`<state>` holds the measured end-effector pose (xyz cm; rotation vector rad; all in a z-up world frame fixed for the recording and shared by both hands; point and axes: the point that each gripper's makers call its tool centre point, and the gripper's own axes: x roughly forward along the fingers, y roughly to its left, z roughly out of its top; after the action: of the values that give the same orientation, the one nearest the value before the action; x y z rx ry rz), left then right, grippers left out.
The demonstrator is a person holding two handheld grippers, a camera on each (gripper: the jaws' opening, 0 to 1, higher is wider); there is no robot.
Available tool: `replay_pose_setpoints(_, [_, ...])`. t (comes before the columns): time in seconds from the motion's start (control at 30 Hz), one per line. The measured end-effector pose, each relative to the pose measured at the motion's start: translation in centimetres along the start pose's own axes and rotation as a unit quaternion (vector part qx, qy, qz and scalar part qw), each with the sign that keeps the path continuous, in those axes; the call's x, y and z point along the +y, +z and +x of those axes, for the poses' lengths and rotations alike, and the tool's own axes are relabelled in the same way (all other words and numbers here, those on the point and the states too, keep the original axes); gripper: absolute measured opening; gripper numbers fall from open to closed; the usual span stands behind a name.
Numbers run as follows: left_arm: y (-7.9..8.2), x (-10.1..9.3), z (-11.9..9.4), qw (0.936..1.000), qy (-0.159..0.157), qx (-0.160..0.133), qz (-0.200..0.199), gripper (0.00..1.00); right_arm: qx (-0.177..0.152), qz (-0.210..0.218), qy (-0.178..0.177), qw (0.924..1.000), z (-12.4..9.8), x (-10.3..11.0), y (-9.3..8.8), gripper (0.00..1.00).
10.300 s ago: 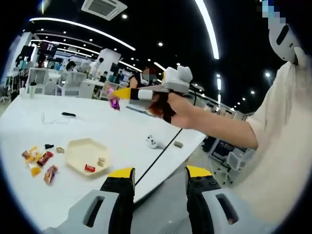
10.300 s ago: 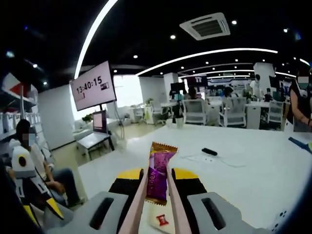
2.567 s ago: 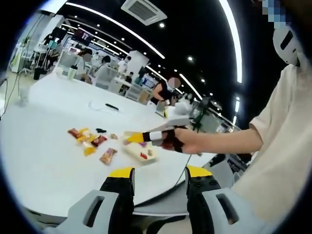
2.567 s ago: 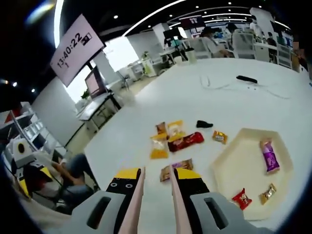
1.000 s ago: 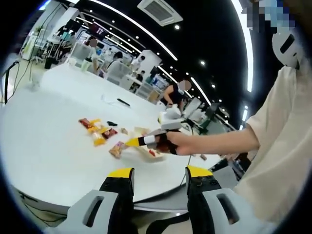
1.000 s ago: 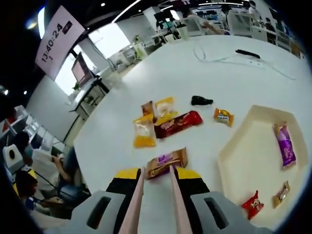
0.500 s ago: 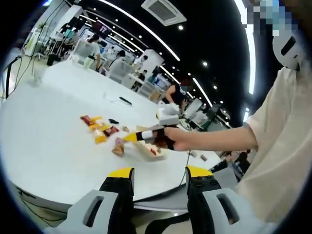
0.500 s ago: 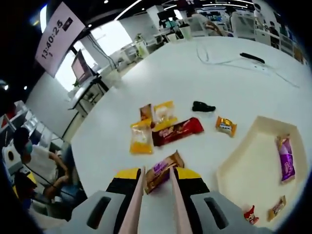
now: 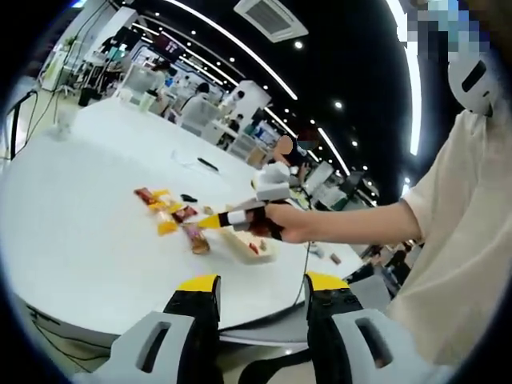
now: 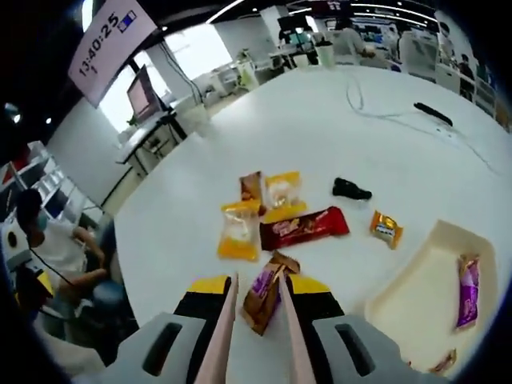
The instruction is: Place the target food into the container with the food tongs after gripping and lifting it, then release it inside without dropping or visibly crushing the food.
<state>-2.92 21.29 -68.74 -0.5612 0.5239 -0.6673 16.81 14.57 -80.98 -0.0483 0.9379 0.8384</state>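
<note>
**One brown-and-purple snack packet gripped in the pink tongs above the white table**

Broadest of all is the round white table, running off toward desks and chairs at the far end of the office. On it, to the right in the right gripper view, sits the cream hexagonal tray, with a purple wrapped sweet lying inside near its far wall.

Beside the tray a cluster of packets lies flat: a long red wrapper, two yellow packets just beside it, a small orange sweet between the red wrapper and the tray, and a small black object farther back.

From the right gripper two pale pink tong arms run forward, drawn narrow and pinching the brown-and-purple snack packet between them. The packet is tilted on end, outside the tray.

Seen from the left gripper view, a person's hand holds that right gripper out over the table, the packet at its tip beside the tray. The left gripper hangs back off the table edge, its yellow-tipped jaws apart with nothing between them.
</note>
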Motion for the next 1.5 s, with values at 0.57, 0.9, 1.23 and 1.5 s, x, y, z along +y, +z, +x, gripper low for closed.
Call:
replay_pose_setpoints(0.57, [0.1, -0.1, 0.3, 0.9999, -0.009, -0.007, -0.008, 0.40, 0.021, 0.022, -0.019, 0.9994, -0.1, -0.8, -1.3, 0.27])
replay_pose_setpoints(0.9, [0.0, -0.2, 0.0, 0.9998, -0.007, -0.013, -0.010, 0.40, 0.027, 0.059, -0.056, 0.9963, 0.6, -0.8, -1.5, 0.26])
replay_pose_setpoints(1.23, [-0.2, 0.1, -0.4, 0.9998, -0.003, -0.016, -0.015, 0.40, 0.025, 0.090, -0.065, 0.9935, 1.3, -1.1, -1.6, 0.27])
replay_pose_setpoints(1.5, [0.0, 0.3, -0.5, 0.9997, -0.001, -0.020, -0.017, 0.40, 0.032, 0.068, -0.057, 0.9955, 2.1, -1.1, -1.5, 0.27])
